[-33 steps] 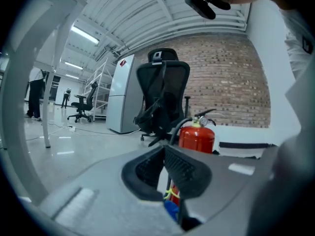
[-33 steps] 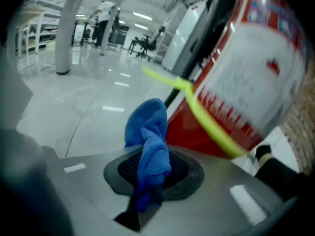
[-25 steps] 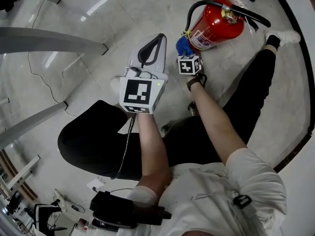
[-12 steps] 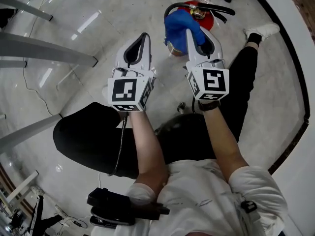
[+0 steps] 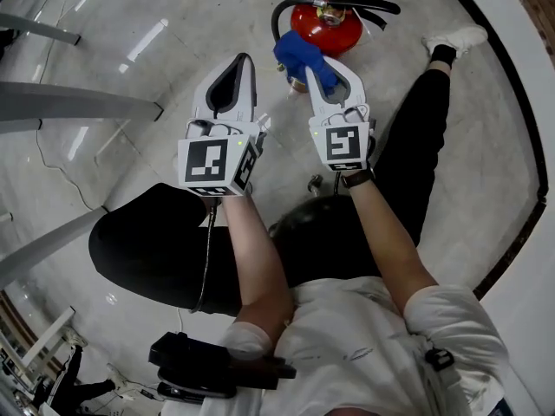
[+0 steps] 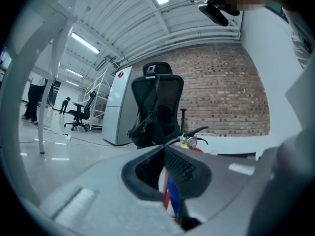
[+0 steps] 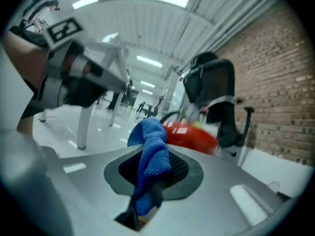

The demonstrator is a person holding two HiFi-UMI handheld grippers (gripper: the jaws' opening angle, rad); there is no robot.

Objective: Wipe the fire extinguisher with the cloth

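Note:
The red fire extinguisher stands on the pale floor ahead, its black hose curling over the top. My right gripper is shut on a blue cloth, which bunches out past the jaw tips just short of the extinguisher. In the right gripper view the cloth hangs between the jaws, with the red extinguisher blurred behind. My left gripper is held beside it on the left, shut on nothing. The left gripper view shows the extinguisher beyond the closed jaws.
White table legs cross the floor at the left. The person's leg in black trousers and a white shoe stretch out on the right. A black office chair stands behind the extinguisher. A dark curved line edges the floor.
The right gripper has come up from low beside the extinguisher, carrying the cloth, and now sits level with the left gripper. The head view has shifted, so the extinguisher appears nearer the top.

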